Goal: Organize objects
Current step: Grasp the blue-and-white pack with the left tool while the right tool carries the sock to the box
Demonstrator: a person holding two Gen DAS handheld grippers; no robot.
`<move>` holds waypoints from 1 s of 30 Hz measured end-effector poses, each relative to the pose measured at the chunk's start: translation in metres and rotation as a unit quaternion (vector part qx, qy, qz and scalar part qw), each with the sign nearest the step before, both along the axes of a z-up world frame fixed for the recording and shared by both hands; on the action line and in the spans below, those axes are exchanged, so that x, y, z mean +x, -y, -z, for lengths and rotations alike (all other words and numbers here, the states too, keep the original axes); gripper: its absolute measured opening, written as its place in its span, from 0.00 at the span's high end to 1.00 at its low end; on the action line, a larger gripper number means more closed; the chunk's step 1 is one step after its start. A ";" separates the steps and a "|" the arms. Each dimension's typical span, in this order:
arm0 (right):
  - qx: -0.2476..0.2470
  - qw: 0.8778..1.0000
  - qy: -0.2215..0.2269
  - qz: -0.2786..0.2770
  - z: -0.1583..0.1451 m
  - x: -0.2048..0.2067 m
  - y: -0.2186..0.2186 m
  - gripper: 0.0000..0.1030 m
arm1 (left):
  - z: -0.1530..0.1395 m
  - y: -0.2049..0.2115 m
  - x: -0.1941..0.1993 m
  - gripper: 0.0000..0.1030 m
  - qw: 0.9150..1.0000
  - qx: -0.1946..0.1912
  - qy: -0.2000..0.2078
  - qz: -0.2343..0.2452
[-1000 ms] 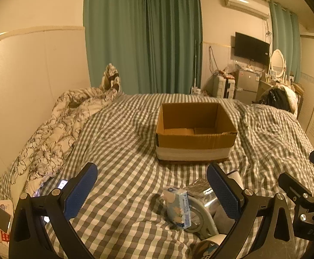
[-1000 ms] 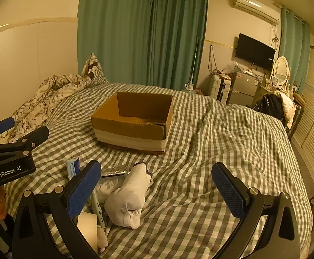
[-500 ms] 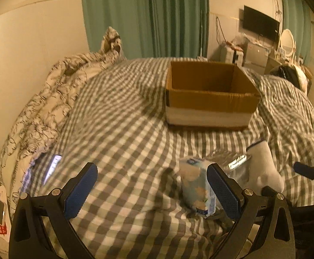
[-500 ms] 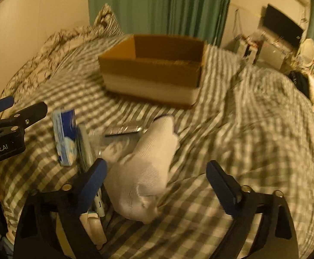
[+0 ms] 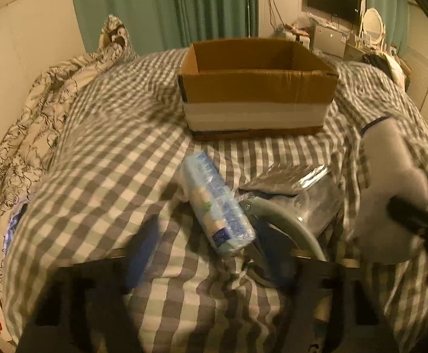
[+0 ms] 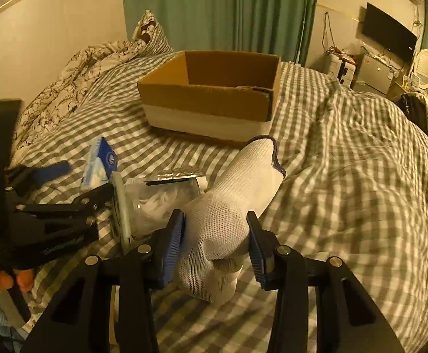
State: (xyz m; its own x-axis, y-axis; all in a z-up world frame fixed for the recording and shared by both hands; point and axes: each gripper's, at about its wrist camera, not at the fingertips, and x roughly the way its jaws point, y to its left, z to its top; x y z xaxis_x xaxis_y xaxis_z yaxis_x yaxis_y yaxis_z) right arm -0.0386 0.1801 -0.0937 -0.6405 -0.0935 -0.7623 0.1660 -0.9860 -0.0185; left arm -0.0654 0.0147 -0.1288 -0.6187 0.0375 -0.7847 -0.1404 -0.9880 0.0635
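- Right wrist view: right gripper [image 6: 215, 235] clamped on white glove [image 6: 231, 209], lower centre.
- Cardboard box [image 6: 211, 100] upper centre, interior apparently bare.
- Left gripper [image 5: 214, 253] blurred; can't tell its state.

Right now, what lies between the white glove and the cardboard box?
Only bare checked bedspread lies between the white glove and cardboard box, clearest in the right wrist view.

One open brown cardboard box [image 6: 211, 100] with a white band sits on the bed beyond both grippers. Between it and the fingers I count one white knit glove [image 6: 231, 220], one light-blue tissue pack [image 5: 217, 203], one crinkled silver foil pouch [image 5: 284, 176], one clear glass jar [image 6: 158, 203] on its side, and one grey-handled tool [image 5: 284, 226]. Two teal curtains [image 6: 220, 8] hang behind.
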 end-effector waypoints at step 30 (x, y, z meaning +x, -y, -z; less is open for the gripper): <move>-0.003 0.993 -0.120 -0.014 -0.142 -0.152 -0.008 0.61 | -0.143 -0.024 -0.157 0.77 0.991 0.061 -0.107 0.059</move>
